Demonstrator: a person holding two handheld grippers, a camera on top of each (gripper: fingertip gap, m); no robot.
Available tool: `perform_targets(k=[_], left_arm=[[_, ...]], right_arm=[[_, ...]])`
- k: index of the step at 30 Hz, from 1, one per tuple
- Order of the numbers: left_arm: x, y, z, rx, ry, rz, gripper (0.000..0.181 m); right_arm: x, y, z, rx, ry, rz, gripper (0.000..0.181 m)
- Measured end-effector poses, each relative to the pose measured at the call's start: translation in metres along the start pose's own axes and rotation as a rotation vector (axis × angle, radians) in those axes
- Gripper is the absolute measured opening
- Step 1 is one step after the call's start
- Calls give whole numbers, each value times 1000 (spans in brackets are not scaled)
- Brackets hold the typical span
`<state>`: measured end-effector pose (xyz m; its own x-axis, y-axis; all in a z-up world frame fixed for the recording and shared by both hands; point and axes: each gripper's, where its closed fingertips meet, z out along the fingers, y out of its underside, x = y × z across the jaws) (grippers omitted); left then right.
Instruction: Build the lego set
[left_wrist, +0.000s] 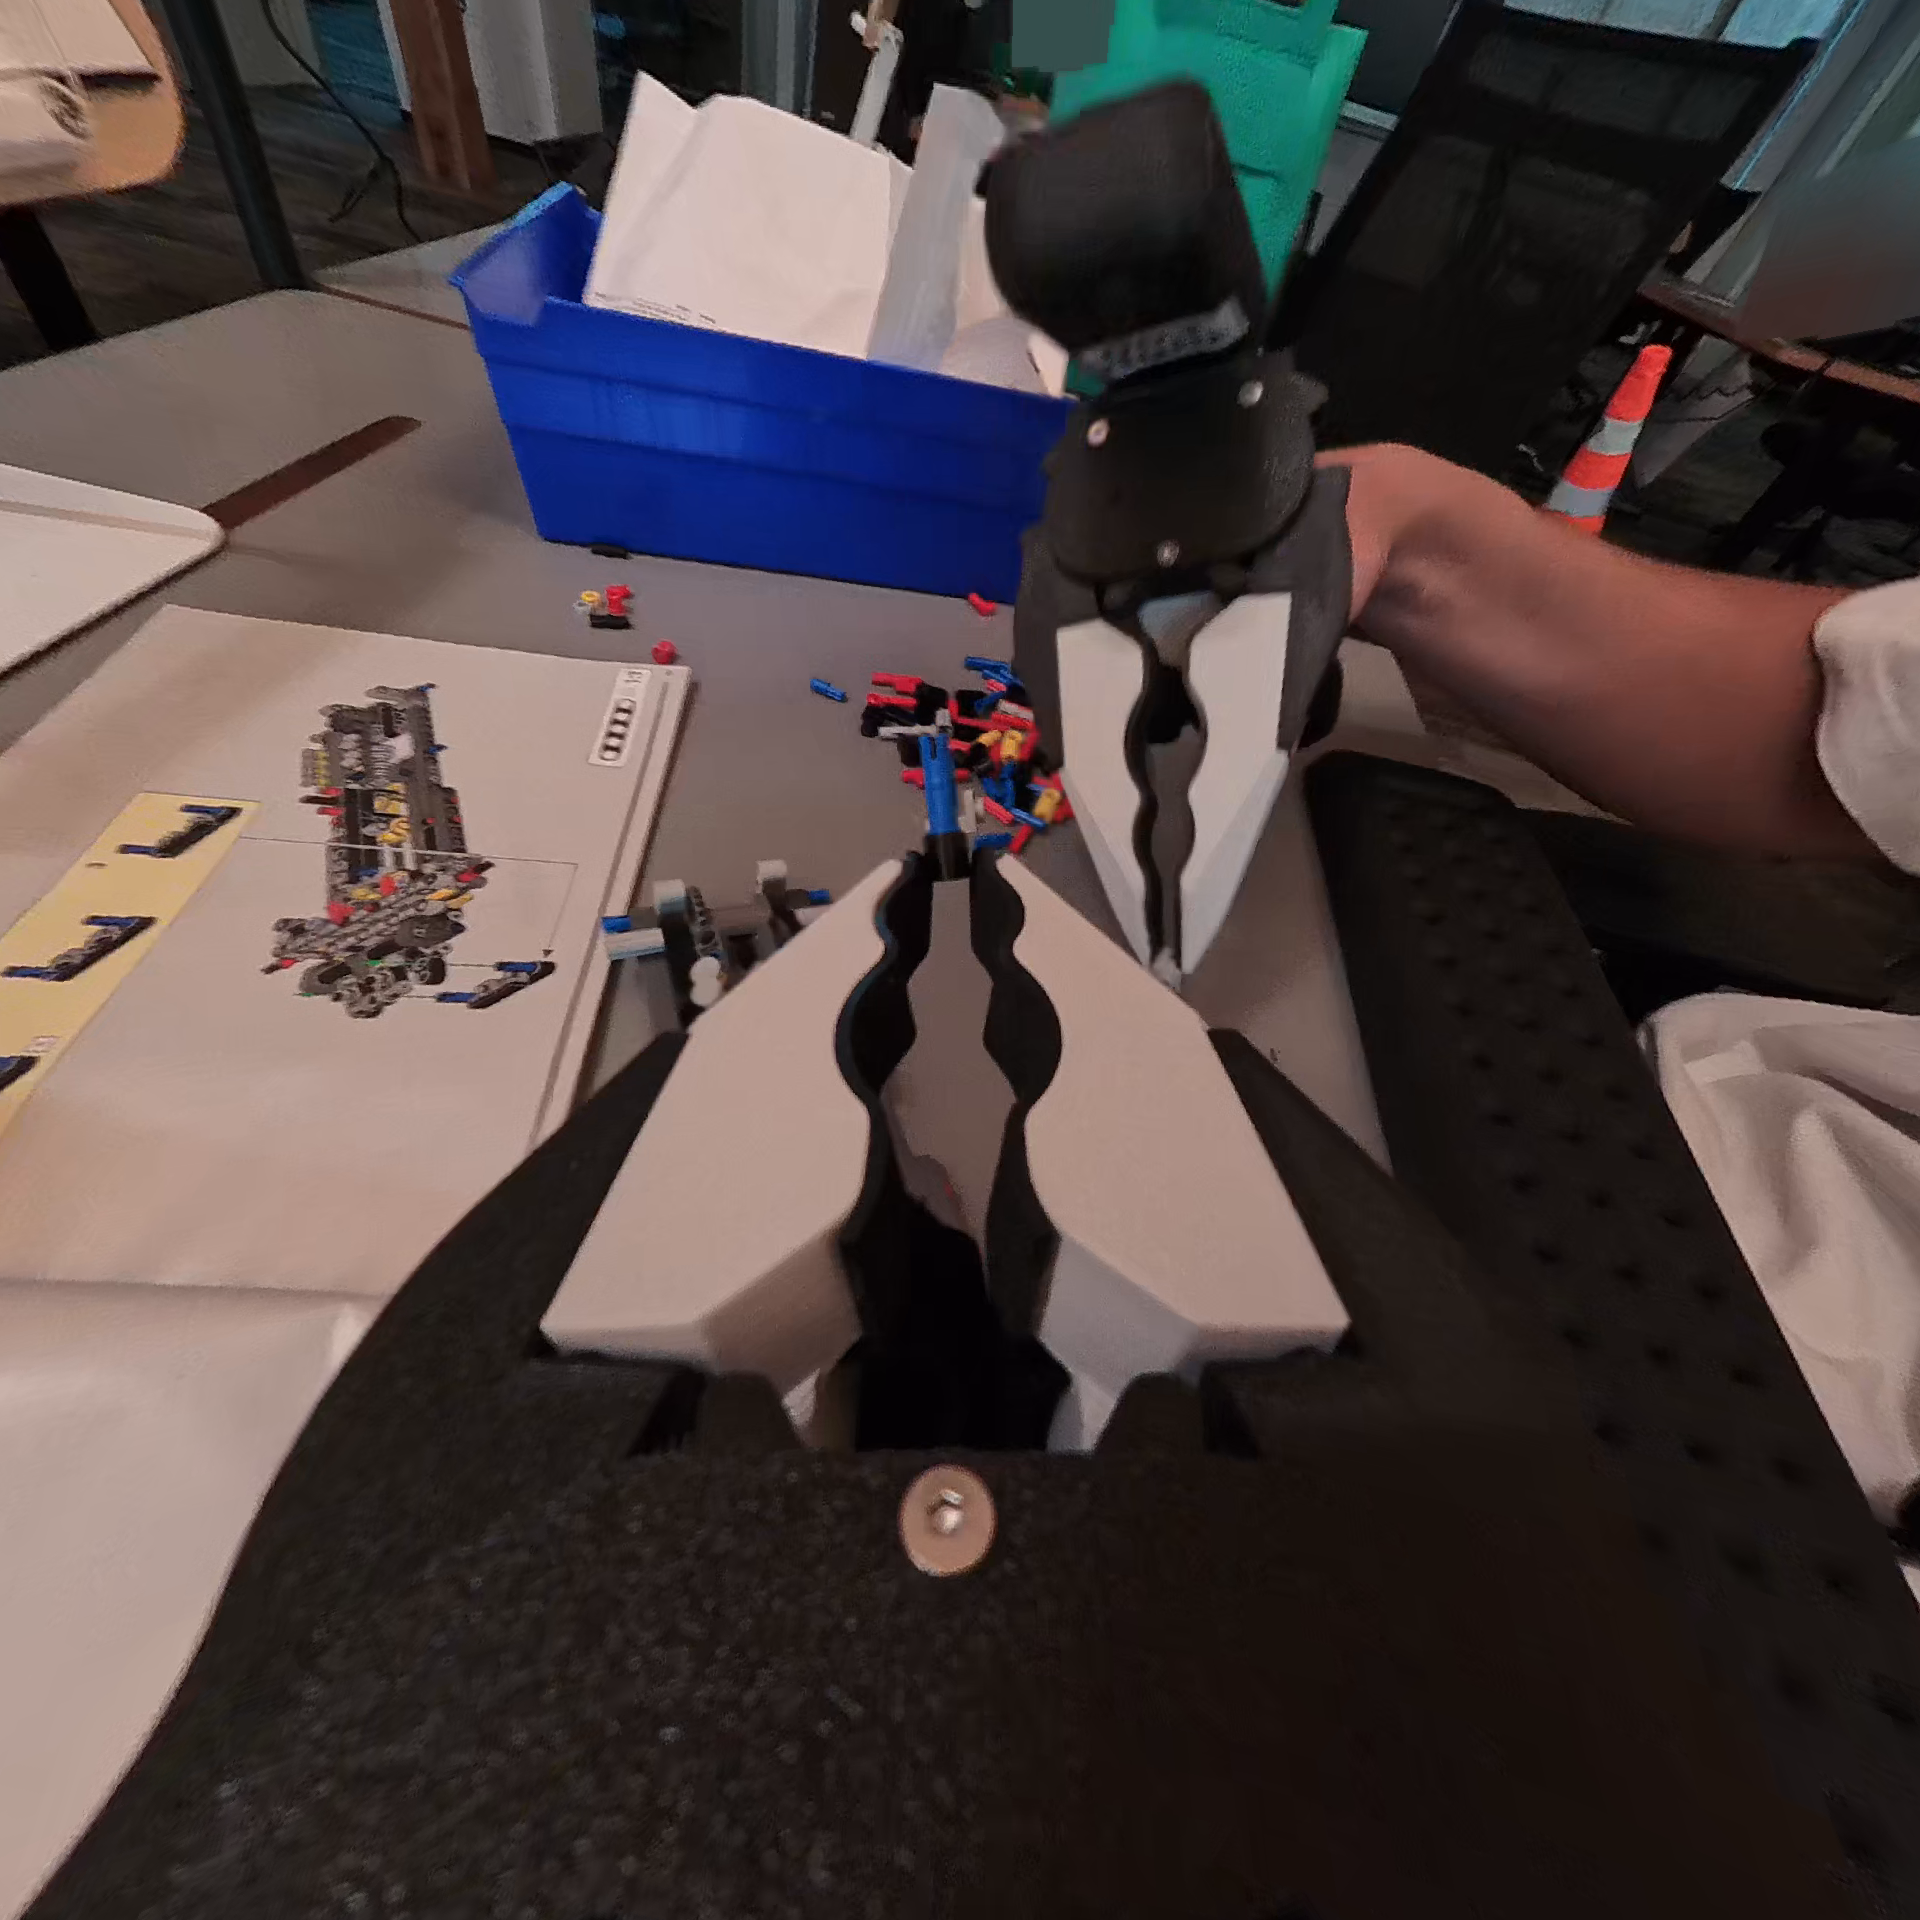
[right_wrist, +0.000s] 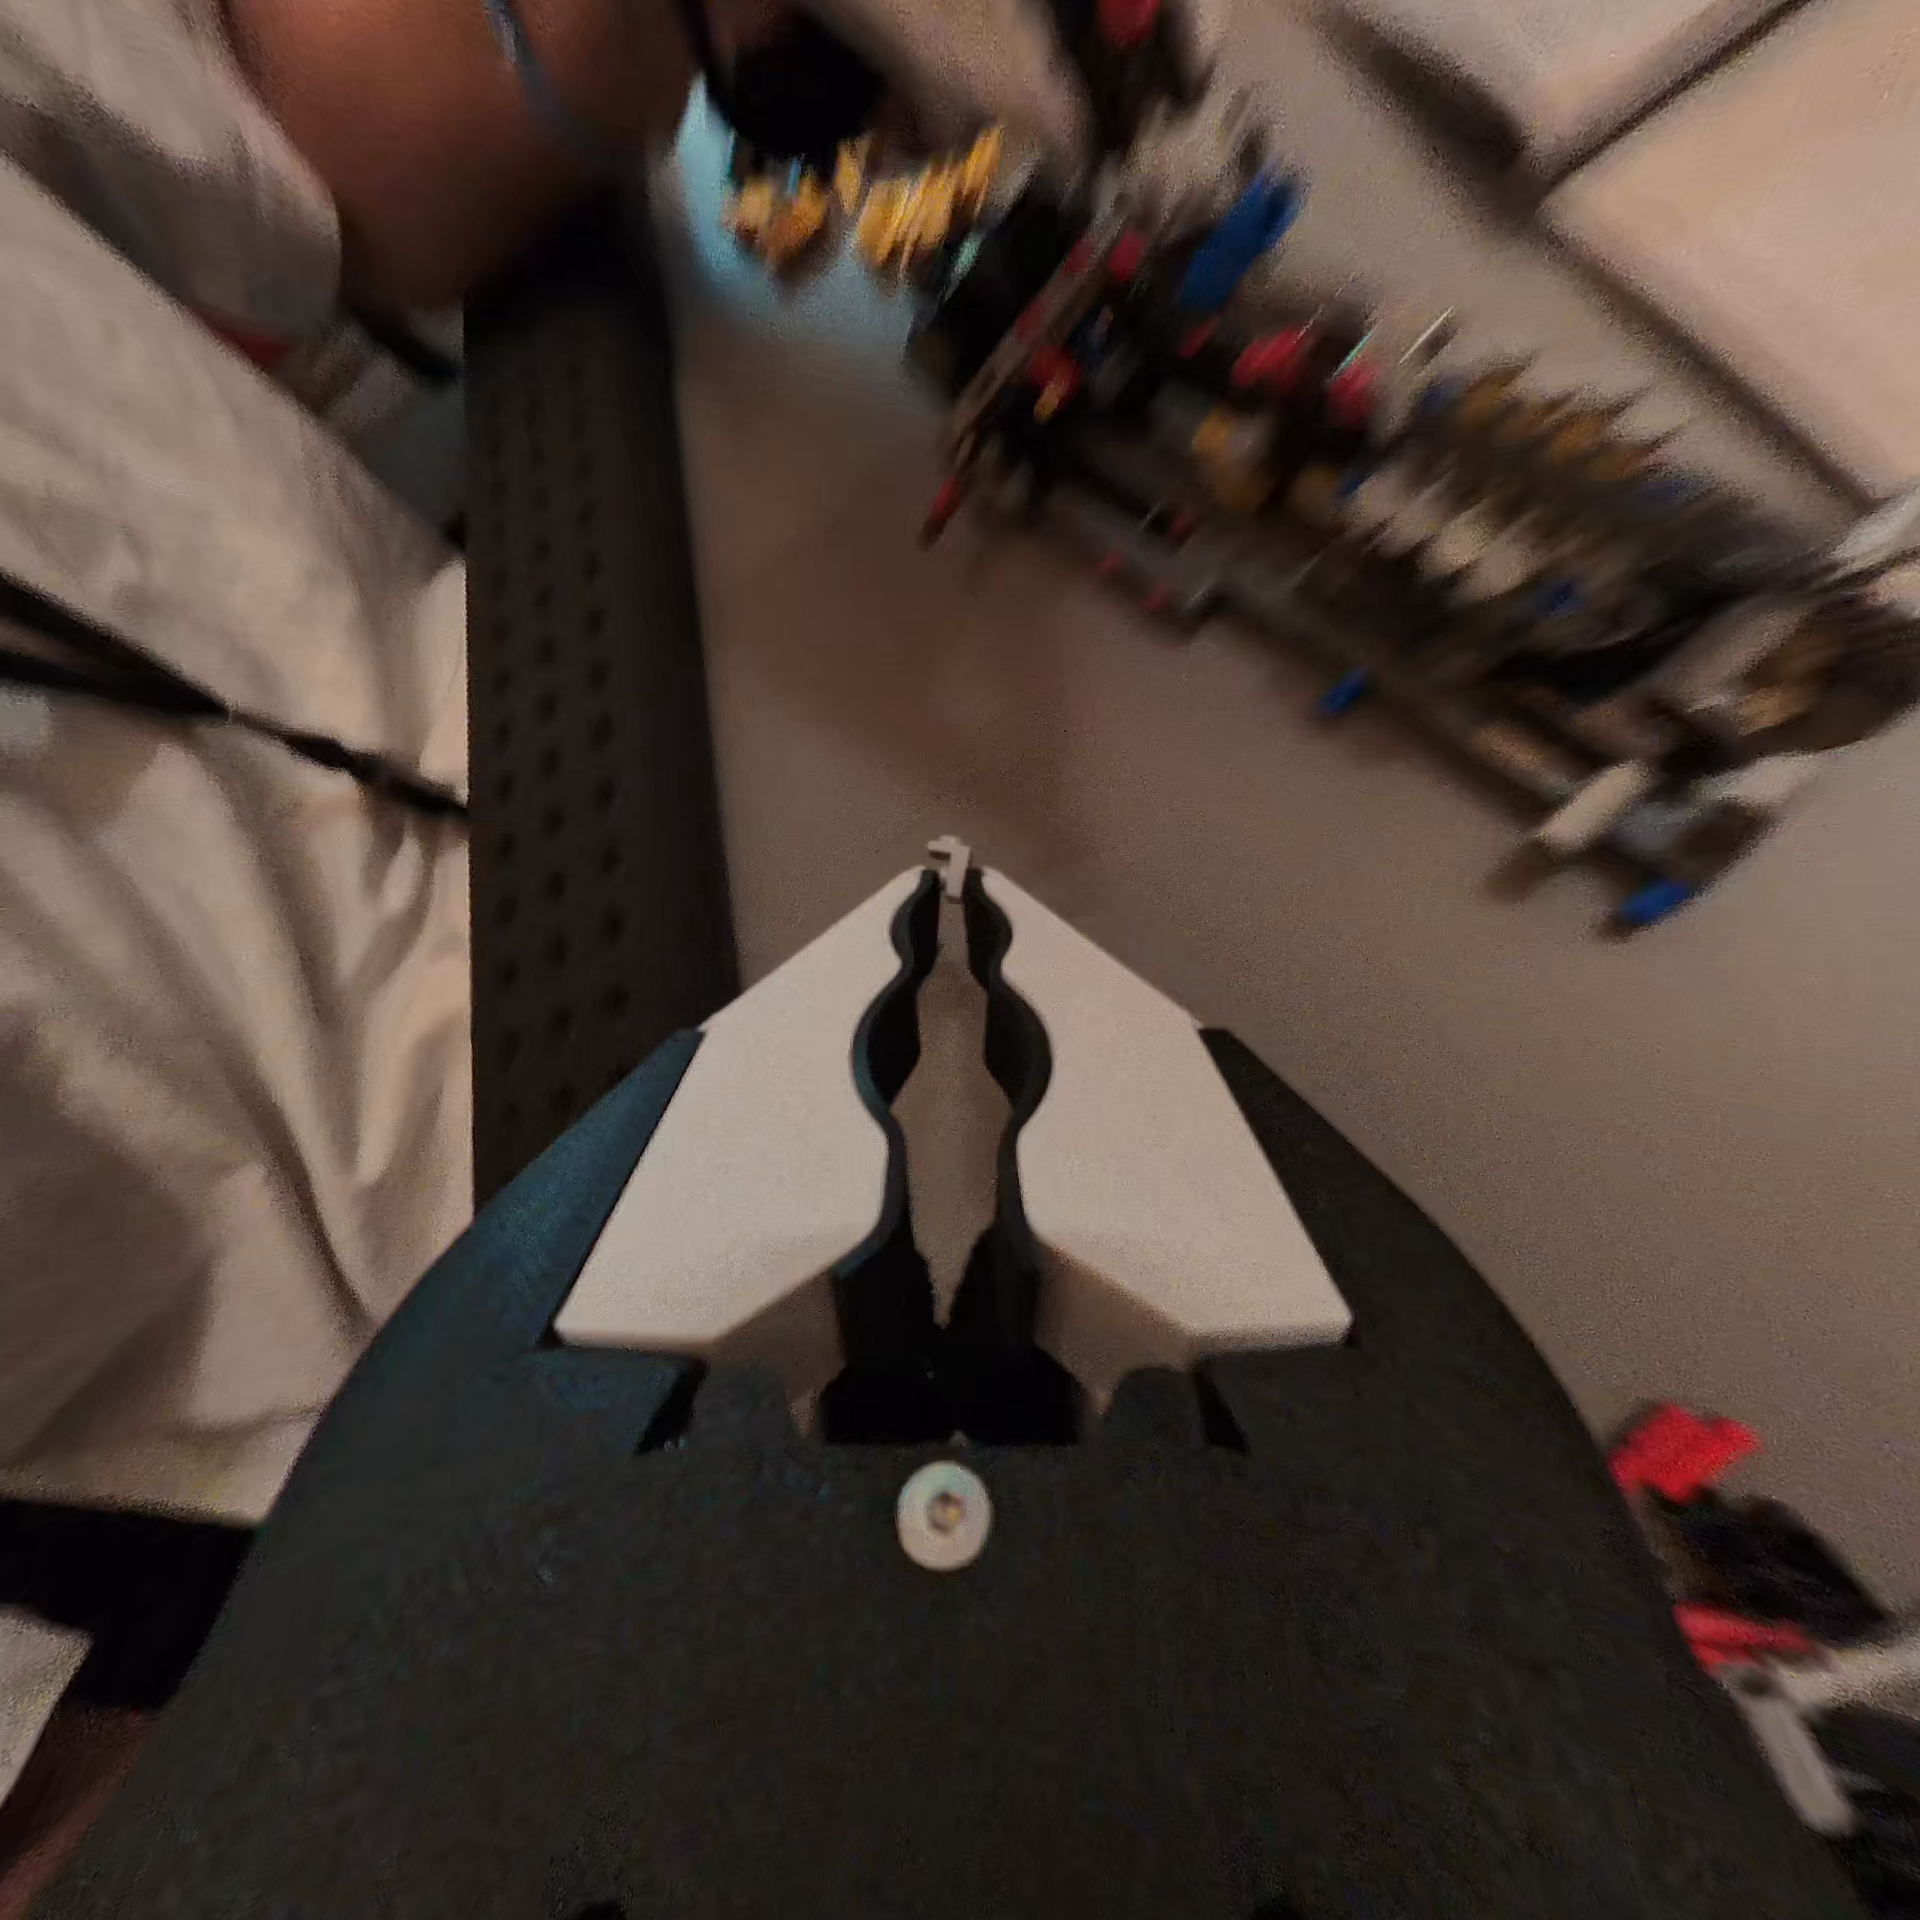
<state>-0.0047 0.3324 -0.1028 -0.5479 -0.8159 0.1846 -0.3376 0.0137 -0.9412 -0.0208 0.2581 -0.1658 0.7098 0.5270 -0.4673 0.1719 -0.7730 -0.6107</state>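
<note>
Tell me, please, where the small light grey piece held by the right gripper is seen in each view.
Left wrist view: small light grey piece right of centre, at the downward tip of the right gripper.
Right wrist view: centre, just above the middle, pinched between the closed jaws.
Shared landmark: the black perforated strip, beside the gripper in both views.
</note>
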Motion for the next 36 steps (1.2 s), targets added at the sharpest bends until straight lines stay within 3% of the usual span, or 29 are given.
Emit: perform_targets(k=[4,11,15,19,26,36], left_arm=[[6,7,5,-39,22,17,6],[12,11,8,-59,34,34,6],[11,10,7,-54,34,29,6],[11,10,7,-53,34,24,6],[13,8,8,-44,44,17,6],[15,6,7,-39,50,18,6]], right_arm=[[-7,35,19,-203,-9,5,4],[3,45,19,-285,59,-31,4],[14,39,12,-265,150,-76,18],[21,32,1,-209,290,-126,17],[-7,32,13,-66,310,-161,1],[9,38,13,-39,305,-104,0]])
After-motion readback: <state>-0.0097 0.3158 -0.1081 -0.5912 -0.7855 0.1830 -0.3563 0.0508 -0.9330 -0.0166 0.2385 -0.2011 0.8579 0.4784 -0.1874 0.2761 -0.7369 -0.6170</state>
